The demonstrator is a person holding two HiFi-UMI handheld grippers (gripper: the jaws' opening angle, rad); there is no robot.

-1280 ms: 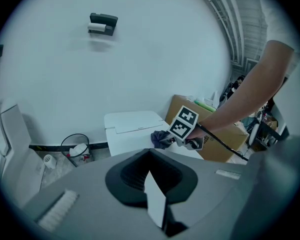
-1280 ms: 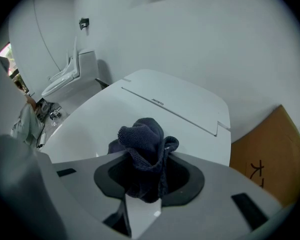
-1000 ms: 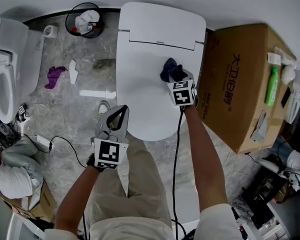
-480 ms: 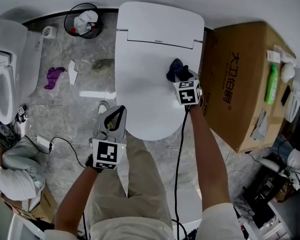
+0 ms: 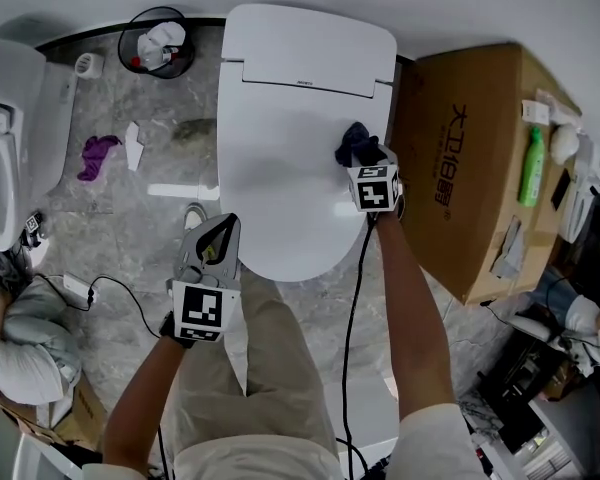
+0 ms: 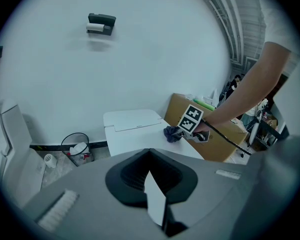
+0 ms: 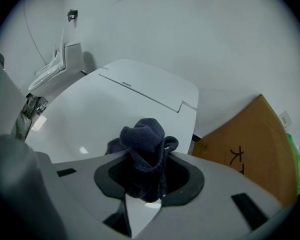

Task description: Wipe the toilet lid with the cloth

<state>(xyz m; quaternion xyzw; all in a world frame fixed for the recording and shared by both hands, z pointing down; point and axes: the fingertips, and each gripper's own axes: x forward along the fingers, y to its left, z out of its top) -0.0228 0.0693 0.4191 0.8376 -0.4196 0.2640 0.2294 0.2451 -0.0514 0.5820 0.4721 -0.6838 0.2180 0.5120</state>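
Right jaws: my right gripper (image 7: 149, 184) is clamped on the cloth (image 7: 145, 144). The wad fills the gap between the pads and bulges out above them.
Left jaws: my left gripper (image 6: 150, 156) has its tips pressed together, with nothing between them (only a pale sliver shows behind the tips).
Cloth, place: dark blue and bunched, right of centre in the head view (image 5: 354, 146). It sits on the toilet lid (image 5: 280, 158) close to the lid's right edge.
Cloth, contact: it looks to be touching the lid surface. The left gripper view shows it (image 6: 172, 133) down against the white top.
Toilet lid: white and closed, filling the upper centre of the head view, with the hinge line towards the top of the frame.
Right gripper, place: (image 5: 360, 161) over the right side of the lid, jaws pointing up-frame, with a black cable (image 5: 352, 308) trailing back along my forearm.
Left gripper, place: (image 5: 221, 230) lower left of centre, just beside the lid's front-left rim and well apart from the cloth.
In the way, right: a cardboard box (image 5: 470, 158) stands just beside the toilet, near my right gripper. A green bottle (image 5: 530, 166) lies on top of it.
Around, left: a black wastebasket (image 5: 160, 43) at upper left, a purple rag (image 5: 98, 153) on the grey floor, and a second toilet (image 5: 5, 158) at the left edge.
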